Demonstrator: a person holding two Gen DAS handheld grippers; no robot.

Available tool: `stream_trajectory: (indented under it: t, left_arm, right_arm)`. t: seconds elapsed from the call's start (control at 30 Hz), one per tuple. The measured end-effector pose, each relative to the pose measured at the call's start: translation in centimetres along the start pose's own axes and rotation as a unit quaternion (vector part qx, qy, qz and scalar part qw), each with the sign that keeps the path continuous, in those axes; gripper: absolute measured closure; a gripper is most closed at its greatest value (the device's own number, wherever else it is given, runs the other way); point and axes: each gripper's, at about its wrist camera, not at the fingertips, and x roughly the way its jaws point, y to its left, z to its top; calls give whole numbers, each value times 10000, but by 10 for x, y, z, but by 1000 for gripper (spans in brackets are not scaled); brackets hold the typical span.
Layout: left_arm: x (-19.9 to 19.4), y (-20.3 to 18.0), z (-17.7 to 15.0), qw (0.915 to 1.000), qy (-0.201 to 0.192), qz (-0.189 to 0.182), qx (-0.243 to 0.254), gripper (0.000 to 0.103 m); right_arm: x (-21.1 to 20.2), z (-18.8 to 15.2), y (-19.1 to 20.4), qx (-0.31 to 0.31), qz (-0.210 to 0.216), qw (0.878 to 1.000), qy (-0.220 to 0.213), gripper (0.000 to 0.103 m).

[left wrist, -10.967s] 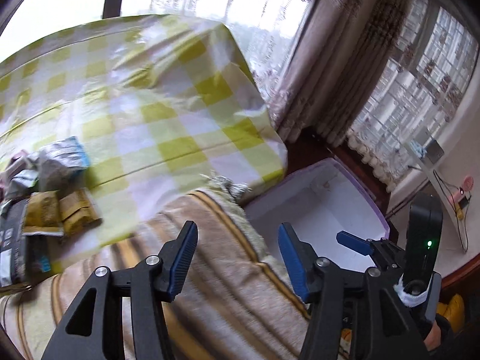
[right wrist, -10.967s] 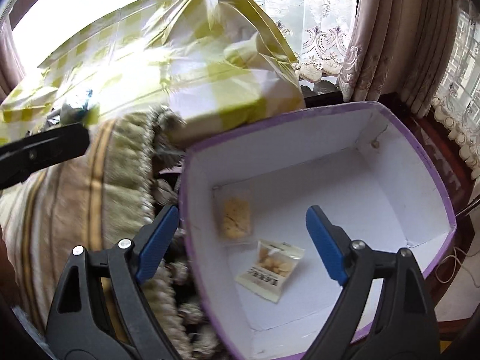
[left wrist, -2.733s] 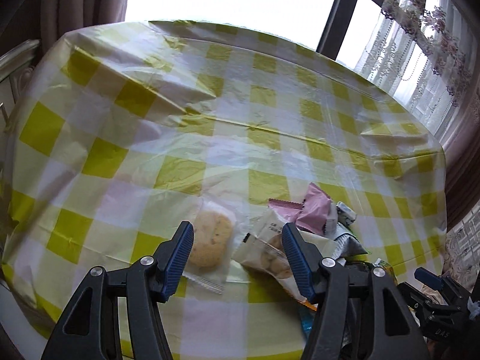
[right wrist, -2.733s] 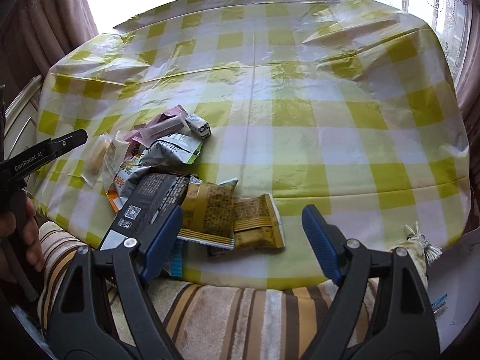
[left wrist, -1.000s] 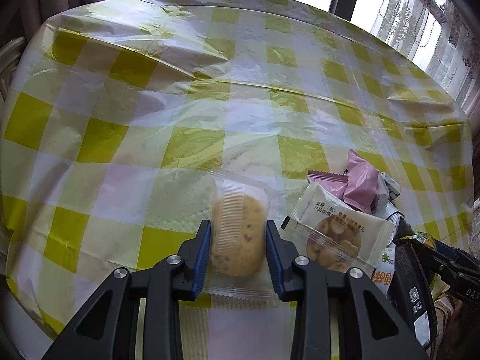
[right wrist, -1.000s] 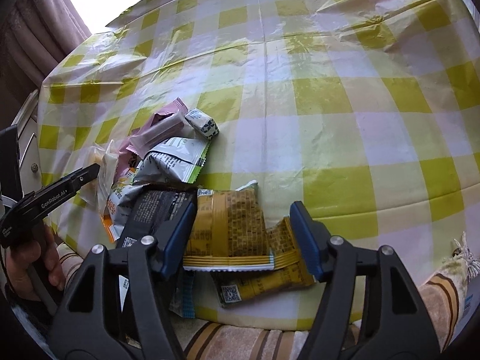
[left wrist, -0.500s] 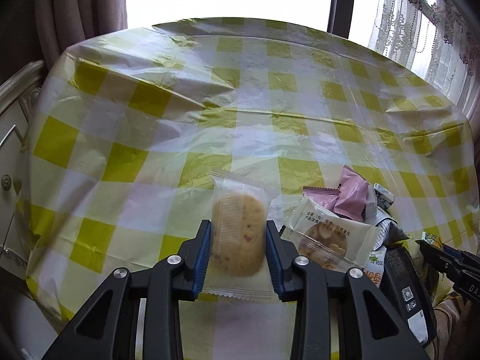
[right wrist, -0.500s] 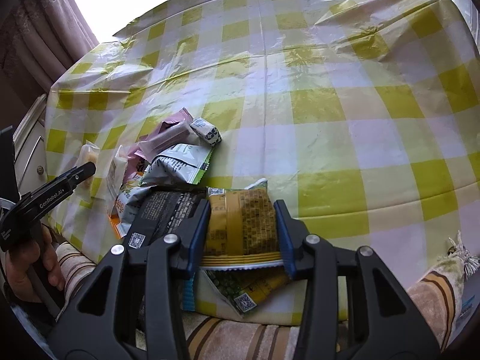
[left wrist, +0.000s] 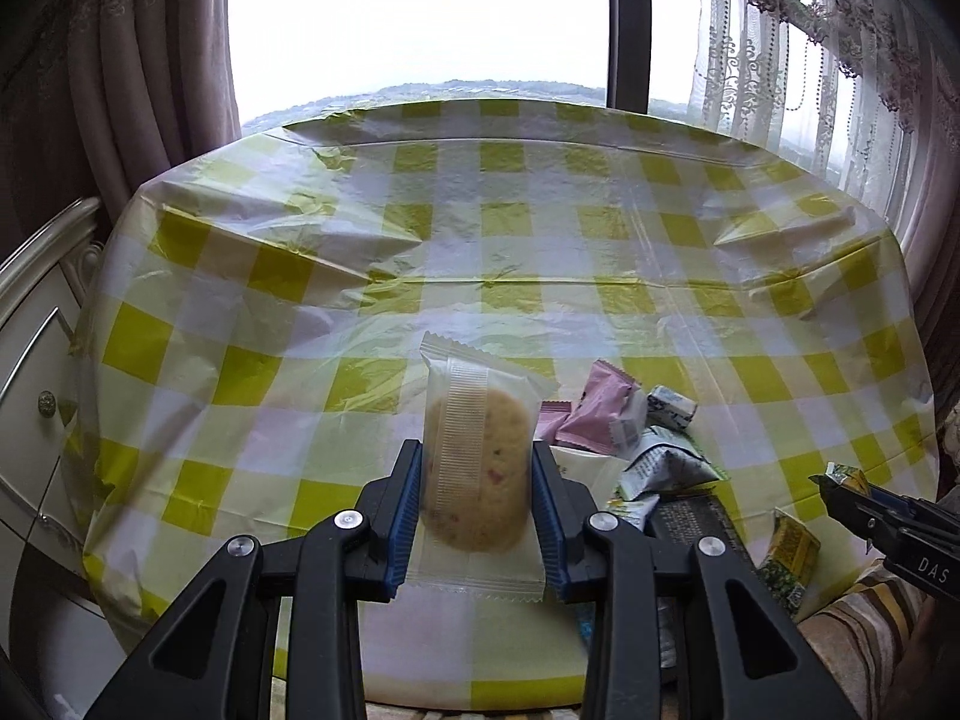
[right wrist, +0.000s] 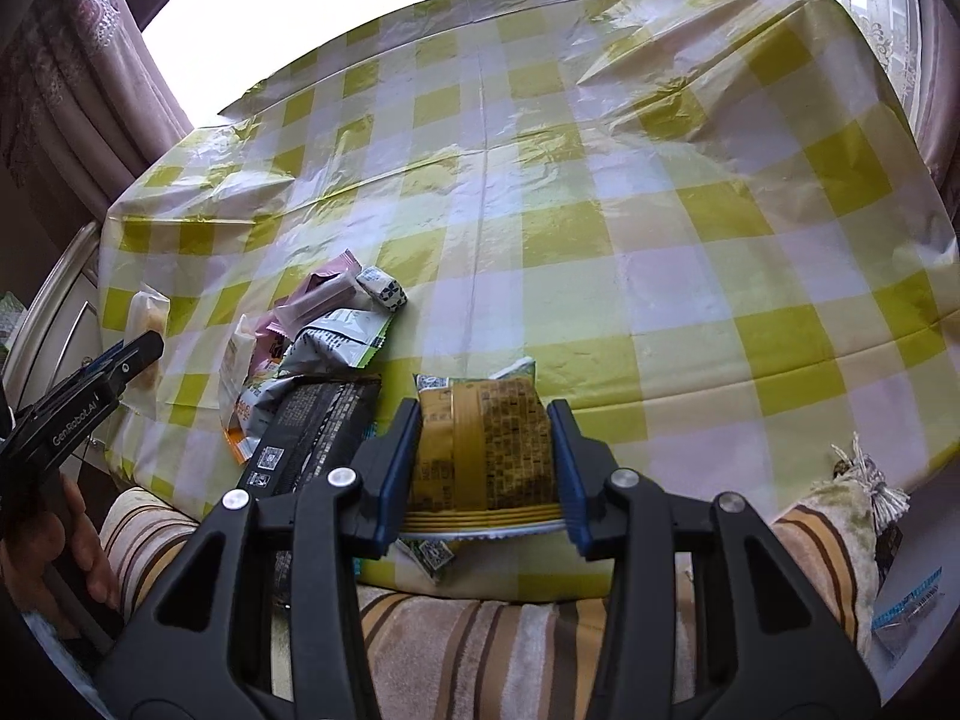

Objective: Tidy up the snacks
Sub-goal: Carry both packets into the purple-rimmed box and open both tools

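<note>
Progress reads as partial, judged from the table alone: a loose heap of snacks lies on the yellow-checked tablecloth [right wrist: 600,192] near its front edge, and no bin or box for them shows clearly in either view, so where they are bound cannot be told. Two items are in hand and clear of the heap. The left gripper [left wrist: 477,492] has its blue pads closed against both sides of a clear-wrapped cookie [left wrist: 477,468], jaws narrowed to the width of the biscuit; the packet stands upright between them, its top seal at 12 o'clock and its bottom seal hanging below the pads, and it looks lifted off the cloth, though contact underneath cannot be confirmed. The right gripper [right wrist: 485,468] is closed likewise on a yellow snack packet [right wrist: 483,450], pinched at its two long sides, crimped end toward the camera. Just under that packet a second yellow-green packet [right wrist: 429,552] shows a corner at 6 o'clock, near the table edge. Left to sort, at 9 to 11 o'clock of the right gripper: a black packet [right wrist: 312,426] just beside the left jaw, a grey-and-white pouch with a green edge [right wrist: 336,345], a pink wrapper [right wrist: 324,294], a small patterned candy [right wrist: 382,293], and a pale biscuit packet [right wrist: 237,360] with an orange-edged one beneath. A striped cushion [right wrist: 480,642] sits at 6 o'clock, below the table edge. Most of the job appears still ahead.
</note>
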Motion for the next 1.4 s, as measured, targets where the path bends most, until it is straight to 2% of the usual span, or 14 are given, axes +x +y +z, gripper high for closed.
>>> stream_trajectory:
  t: [0.37,0.57,0.73,0.87,1.13,1.4]
  left_arm:
    - [-20,-77,2,9965,-62,-668,491,67]
    - [-27,-133,-2,9897,10,-1163,834,67]
    - [-33,-180,-7,9806,116,-1582,1153,67]
    - [-36,-222,-14,9697,240,-1945,1456,67]
    - [-34,-306,-34,9405,627,-2590,2111,67]
    - [-33,-378,-68,9028,1117,-3069,2798,67]
  right_arm:
    - [-32,-10,-45,386,-131,9991,-132,57]
    - [-51,-18,-72,597,-207,9977,-232,57]
    - [-67,-26,-100,810,-324,9957,-297,57]
    - [-81,-36,-129,998,-498,9931,-354,57]
    - [-105,-66,-203,1576,-1021,9817,-323,57]
    - [-115,-93,-260,2075,-1392,9681,-199,57]
